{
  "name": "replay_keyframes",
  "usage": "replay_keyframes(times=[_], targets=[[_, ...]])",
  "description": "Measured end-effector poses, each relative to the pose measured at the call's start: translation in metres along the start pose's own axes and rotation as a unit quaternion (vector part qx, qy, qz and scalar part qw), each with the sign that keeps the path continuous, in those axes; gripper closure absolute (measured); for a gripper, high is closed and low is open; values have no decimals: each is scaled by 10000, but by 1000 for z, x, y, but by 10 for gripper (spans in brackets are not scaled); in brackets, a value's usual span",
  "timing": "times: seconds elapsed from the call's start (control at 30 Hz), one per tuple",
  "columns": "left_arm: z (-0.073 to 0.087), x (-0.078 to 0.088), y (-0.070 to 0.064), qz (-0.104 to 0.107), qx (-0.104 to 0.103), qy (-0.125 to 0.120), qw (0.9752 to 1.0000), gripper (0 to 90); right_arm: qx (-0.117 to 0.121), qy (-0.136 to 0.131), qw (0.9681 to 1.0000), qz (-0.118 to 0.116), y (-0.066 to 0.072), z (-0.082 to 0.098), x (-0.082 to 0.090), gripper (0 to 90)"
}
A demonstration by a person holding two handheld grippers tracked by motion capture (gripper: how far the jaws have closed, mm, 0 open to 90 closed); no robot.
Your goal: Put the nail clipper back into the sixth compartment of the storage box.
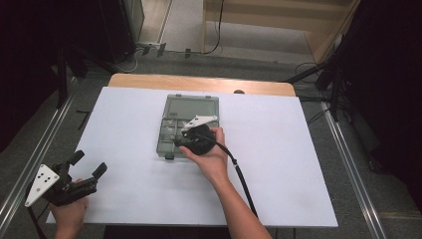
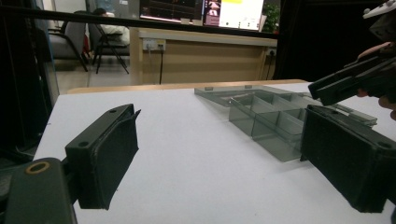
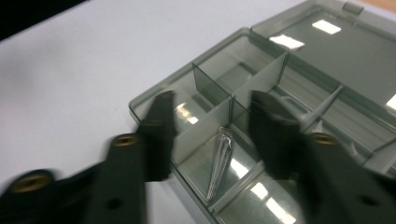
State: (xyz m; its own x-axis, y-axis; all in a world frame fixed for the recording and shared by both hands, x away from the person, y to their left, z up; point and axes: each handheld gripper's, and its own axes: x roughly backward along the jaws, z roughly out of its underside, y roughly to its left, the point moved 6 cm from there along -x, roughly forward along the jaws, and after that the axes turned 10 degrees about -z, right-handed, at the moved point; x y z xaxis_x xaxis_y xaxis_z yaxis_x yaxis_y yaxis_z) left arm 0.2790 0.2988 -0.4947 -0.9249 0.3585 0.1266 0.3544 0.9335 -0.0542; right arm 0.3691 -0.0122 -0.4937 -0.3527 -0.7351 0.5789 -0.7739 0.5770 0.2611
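High view: ur right gripper (image 1: 185,135) sits over the box (image 1: 175,112), mid table (image 1: 278,164).
Right jaws: apart, holding nothing.
Box: open, a thin clear bag (image 3: 220,163) inside.
Left gripper (image 1: 87,167): wide open, at table's near-left corner.

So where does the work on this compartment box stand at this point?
Done: the grey box lies open on the white table, and a slim clear packet sits in one compartment. In hand: the right gripper hovers over that compartment, jaws apart, nothing between them. The left gripper waits open at the table's near edge. Left: I cannot tell what else goes in; the lid is not yet closed.
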Motion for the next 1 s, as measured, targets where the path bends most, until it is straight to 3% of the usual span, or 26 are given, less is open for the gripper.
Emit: replay_keyframes(times=[0.03,0.07,0.17,0.2,0.3,0.6,1.0], targets=[[0,0,0,-3,-6,3,10000,107,-6,-154,9999,-43,2,-1,6,298],[0,0,0,-3,-6,3,10000,107,-6,-154,9999,-43,2,-1,6,298],[0,0,0,-2,-7,5,10000,107,-36,-380,9992,109,2,-2,15,29],[0,0,0,-3,-6,5,10000,107,-42,-439,9989,131,2,-1,18,0],[0,0,0,1,-8,6,10000,108,-93,-692,9976,-39,2,1,29,0],[0,0,-1,-4,-33,22,10000,107,-77,-1115,9937,70,0,17,59,0],[1,0,-1,-5,-54,36,10000,107,-75,-1319,9911,180,-3,35,85,0]])
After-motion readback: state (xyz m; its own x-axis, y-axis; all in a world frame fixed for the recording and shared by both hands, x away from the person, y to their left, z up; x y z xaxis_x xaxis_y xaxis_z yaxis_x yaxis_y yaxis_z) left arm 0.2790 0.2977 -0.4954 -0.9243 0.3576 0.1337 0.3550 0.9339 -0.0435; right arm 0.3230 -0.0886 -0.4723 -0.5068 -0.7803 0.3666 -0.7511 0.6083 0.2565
